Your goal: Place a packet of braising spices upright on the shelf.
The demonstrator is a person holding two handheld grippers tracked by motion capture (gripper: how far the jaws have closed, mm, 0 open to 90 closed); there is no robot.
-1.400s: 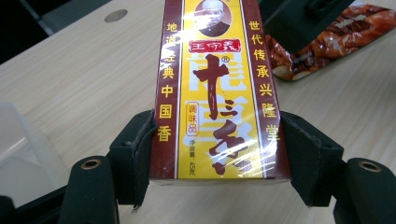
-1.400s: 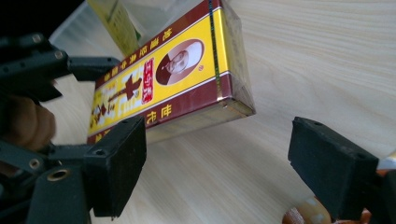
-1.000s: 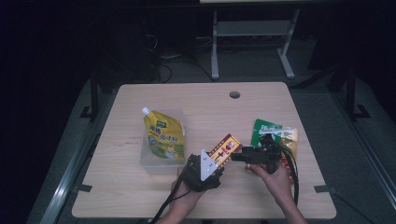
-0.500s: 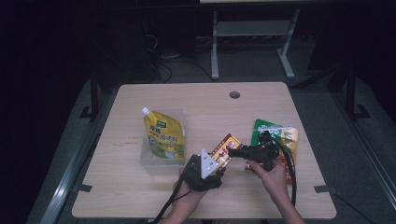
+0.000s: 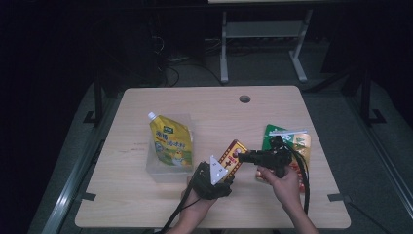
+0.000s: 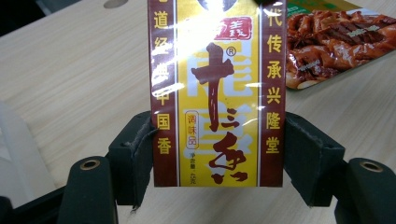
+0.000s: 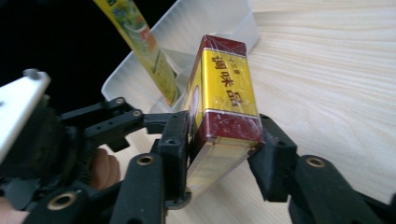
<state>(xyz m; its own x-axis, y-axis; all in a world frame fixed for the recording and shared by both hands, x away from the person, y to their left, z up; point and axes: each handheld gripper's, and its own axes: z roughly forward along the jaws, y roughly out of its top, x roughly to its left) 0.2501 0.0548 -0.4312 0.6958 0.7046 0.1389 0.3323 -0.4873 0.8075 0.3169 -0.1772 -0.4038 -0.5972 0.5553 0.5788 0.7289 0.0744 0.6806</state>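
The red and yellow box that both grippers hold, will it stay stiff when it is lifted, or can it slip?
The red and yellow box probably stays stiff: its edges look straight between the left gripper pads. Its glossy wrap shows glare, so it may slip somewhat. The right gripper, whose jaws have just been closing, takes its end too, which should steady it.

You see a box (image 6: pixel 217 93) with a yellow face, dark-red borders and yellow characters, a yellow-green pouch (image 5: pixel 170 141), and a pale wood-grain counter (image 5: pixel 214 105).
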